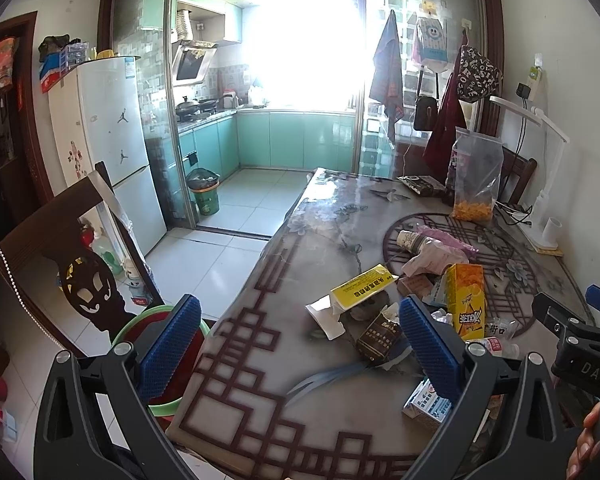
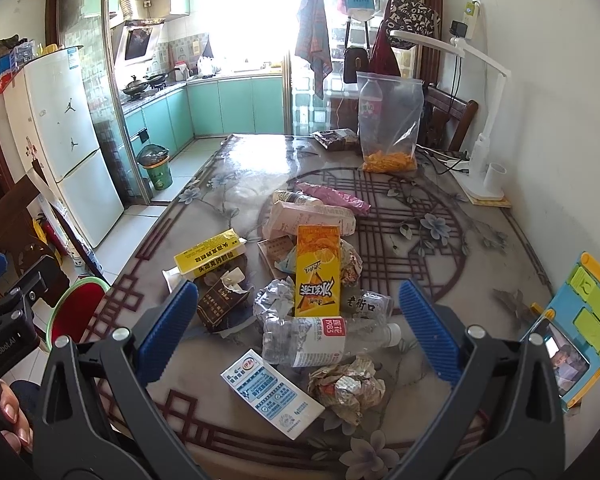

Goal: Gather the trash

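I have both tools spread wide with nothing between their pads. My left tool point(image 1: 300, 344) hangs over the near left edge of the surface point(image 1: 260, 360), its left pad out past the rim above a red basin with a green rim point(image 1: 156, 320) on the floor. My right tool point(image 2: 296, 328) hovers over the trash heap at the middle of the surface. Straight ahead at 12 o'clock lies a crushed clear water bottle point(image 2: 324, 342), with an orange drink carton point(image 2: 317, 270) just beyond it. At 11 o'clock sit a dark cigarette pack point(image 2: 220, 304) and a yellow box point(image 2: 210, 256). Near me, at 6 o'clock, lie a white and blue carton point(image 2: 272, 394) and a crumpled foil wrapper point(image 2: 346, 386). A green bin point(image 2: 156, 168) stands far off at 10 o'clock on the kitchen floor.
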`<state>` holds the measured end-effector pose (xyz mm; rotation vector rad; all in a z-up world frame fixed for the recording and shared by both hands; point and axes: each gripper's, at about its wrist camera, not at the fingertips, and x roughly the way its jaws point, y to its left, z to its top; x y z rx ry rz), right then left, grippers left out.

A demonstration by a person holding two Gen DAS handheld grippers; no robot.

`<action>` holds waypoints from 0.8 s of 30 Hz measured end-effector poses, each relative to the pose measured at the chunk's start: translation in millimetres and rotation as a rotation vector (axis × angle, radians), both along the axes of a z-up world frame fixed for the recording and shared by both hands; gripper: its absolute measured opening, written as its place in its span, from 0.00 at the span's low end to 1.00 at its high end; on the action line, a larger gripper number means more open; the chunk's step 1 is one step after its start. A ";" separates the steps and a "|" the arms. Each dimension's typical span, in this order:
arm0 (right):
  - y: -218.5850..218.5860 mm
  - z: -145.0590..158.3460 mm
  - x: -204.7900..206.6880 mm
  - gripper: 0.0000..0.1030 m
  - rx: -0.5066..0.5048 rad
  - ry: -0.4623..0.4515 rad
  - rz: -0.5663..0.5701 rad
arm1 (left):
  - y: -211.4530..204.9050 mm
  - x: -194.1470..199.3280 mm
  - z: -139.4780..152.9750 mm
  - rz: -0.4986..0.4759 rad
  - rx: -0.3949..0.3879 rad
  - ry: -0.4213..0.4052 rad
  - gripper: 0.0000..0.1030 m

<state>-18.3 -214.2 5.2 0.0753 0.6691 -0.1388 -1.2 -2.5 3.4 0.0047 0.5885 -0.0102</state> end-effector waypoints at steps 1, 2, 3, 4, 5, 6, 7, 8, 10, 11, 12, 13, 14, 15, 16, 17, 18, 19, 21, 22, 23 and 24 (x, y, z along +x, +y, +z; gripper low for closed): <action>-0.2 -0.2 0.0 0.97 0.000 0.001 0.001 | 0.6 -0.3 -0.7 0.000 -0.001 0.002 0.92; 0.0 -0.1 0.3 0.97 -0.001 0.001 0.001 | 1.4 -0.6 -1.5 0.000 -0.001 0.003 0.92; -0.1 -0.3 0.3 0.97 -0.001 0.003 0.002 | 1.7 -0.8 -1.7 0.000 0.000 0.002 0.92; 0.2 -0.5 0.7 0.97 -0.002 0.004 0.003 | 1.8 -0.7 -1.7 0.000 -0.002 0.002 0.92; -0.1 -0.7 0.6 0.97 -0.001 0.004 0.003 | 2.3 -1.2 -2.0 -0.001 -0.002 0.002 0.92; 0.2 -0.7 1.0 0.97 -0.001 0.005 0.002 | 1.6 -0.7 -1.6 0.000 -0.002 0.001 0.92; 0.3 -0.8 1.1 0.97 0.000 0.005 0.003 | 1.5 -0.5 -1.4 0.000 -0.001 0.002 0.92; 0.5 -1.2 1.1 0.97 0.000 0.007 0.003 | 1.5 -0.5 -1.3 0.000 -0.001 0.003 0.92; 1.0 -2.1 1.4 0.97 -0.001 0.009 0.004 | 2.4 -1.0 -1.8 0.002 -0.004 0.004 0.92; 1.3 -2.4 1.3 0.97 -0.001 0.010 0.004 | 3.7 -1.1 -2.9 0.002 -0.006 0.005 0.92; 1.5 -2.5 1.3 0.97 -0.001 0.010 0.005 | 4.8 -1.3 -3.7 0.001 -0.007 0.008 0.92; 1.3 -2.4 1.5 0.97 -0.001 0.009 0.004 | 5.6 -0.9 -4.6 0.001 -0.007 0.012 0.92; 1.6 -2.8 1.5 0.97 -0.001 0.010 0.004 | 6.2 -0.6 -5.5 0.002 -0.008 0.016 0.92; 1.3 -2.5 1.5 0.97 -0.001 0.009 0.004 | 6.8 -0.1 -6.0 0.003 -0.008 0.020 0.92; 1.3 -2.5 1.5 0.97 -0.001 0.010 0.004 | 7.3 -0.3 -6.3 0.003 -0.009 0.021 0.92; 1.7 -3.4 1.6 0.97 -0.003 0.013 0.006 | 6.6 0.6 -5.8 0.004 -0.007 0.020 0.92; 2.2 -3.9 2.3 0.97 -0.004 0.016 0.007 | 6.7 0.6 -5.8 0.003 -0.006 0.019 0.92; 2.5 -4.7 2.8 0.97 -0.004 0.019 0.007 | 5.8 1.2 -5.2 0.003 -0.004 0.019 0.92; 2.1 -5.7 3.1 0.97 -0.001 0.022 0.007 | 4.9 2.2 -6.1 0.001 0.001 0.024 0.92; 2.3 -6.0 2.9 0.97 -0.001 0.022 0.006 | 4.7 2.5 -6.9 0.000 0.002 0.026 0.92; 2.4 -5.9 3.1 0.97 -0.001 0.022 0.006 | 5.3 2.3 -8.1 0.000 0.001 0.028 0.92; 2.4 -6.1 3.1 0.97 -0.002 0.022 0.007 | 4.7 2.3 -7.9 -0.001 0.000 0.029 0.92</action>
